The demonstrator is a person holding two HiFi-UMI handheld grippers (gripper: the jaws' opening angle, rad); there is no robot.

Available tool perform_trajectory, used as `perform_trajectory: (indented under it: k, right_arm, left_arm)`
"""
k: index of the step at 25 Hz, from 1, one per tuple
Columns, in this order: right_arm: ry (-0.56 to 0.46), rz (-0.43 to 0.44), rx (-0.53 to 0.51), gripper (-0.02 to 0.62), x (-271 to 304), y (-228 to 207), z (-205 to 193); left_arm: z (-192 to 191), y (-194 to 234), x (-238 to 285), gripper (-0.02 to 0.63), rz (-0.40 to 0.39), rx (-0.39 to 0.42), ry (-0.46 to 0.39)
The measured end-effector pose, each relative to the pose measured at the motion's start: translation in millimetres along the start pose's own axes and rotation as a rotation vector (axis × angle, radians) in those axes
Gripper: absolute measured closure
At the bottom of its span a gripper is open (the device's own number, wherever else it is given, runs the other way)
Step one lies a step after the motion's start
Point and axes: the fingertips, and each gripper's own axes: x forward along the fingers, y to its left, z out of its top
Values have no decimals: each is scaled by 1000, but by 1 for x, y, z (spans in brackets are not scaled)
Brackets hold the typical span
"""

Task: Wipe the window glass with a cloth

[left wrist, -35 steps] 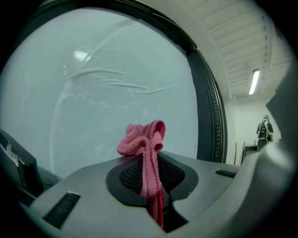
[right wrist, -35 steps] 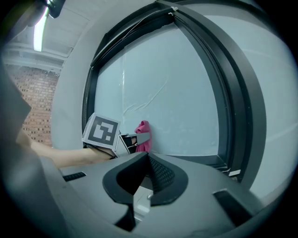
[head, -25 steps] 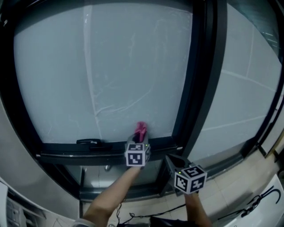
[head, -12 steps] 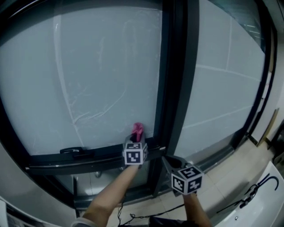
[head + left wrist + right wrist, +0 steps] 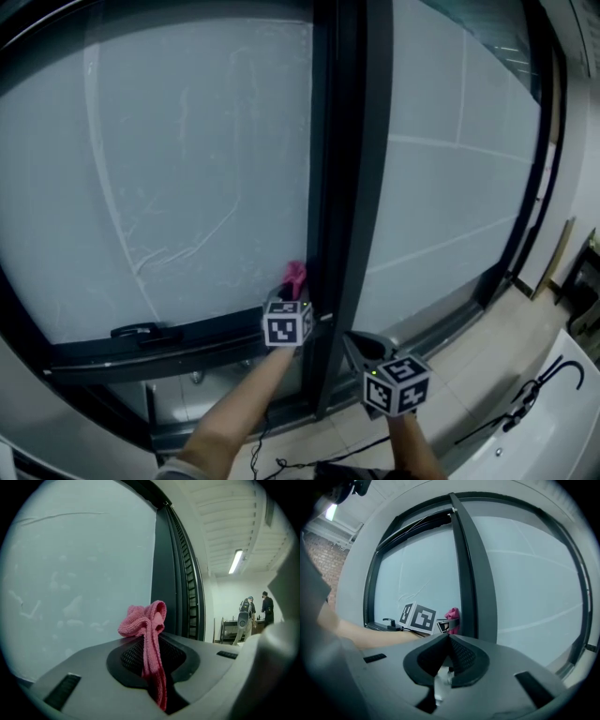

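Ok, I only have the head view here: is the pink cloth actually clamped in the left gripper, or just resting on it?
Observer: Clamped. The fingers of the left gripper are shut on the pink knitted cloth, and its bunched end sticks out past them.
Reviewer: And the other one?
Observer: The right gripper has its fingers together at the tips, pointing towards the dark window frame.
Reviewer: Anyone else around?
Observer: The left gripper view shows two people far off in the room.

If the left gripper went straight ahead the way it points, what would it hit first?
Probably the window glass, just left of the dark vertical frame; the pink cloth pinched in the left gripper would touch before the jaws. Depth is hard to judge.
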Motion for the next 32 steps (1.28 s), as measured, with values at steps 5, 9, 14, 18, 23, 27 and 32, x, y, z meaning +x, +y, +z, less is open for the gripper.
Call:
perform_trajectory:
  k: [5,9,14,18,23,27,32]
  right_arm:
    - [-24,6,14,606,-3,2,4]
    - [-74,58,5,606,8,19,22]
    - [-153,156,-14,606,34,60,45]
    - [-209,267,-52,606,54,109,58]
    - [-261,372,-83,606,75,161,73]
    - [-290,431,-109,606,90,199,81]
    - [-276,490,-110,607,112,235,74]
  left_arm:
    - [6,-17,-16,555,-83,-19,-38]
    - [22,-25,-56,555,-140,3,-59]
    - [39,-13,-109,554,-180,67,-47]
    - [45,21,-156,554,-130,68,-45]
    - [49,61,-208,554,-42,64,-41]
    - [51,93,-244,554,29,68,-42]
    - [48,125,-281,554,89,58,-40]
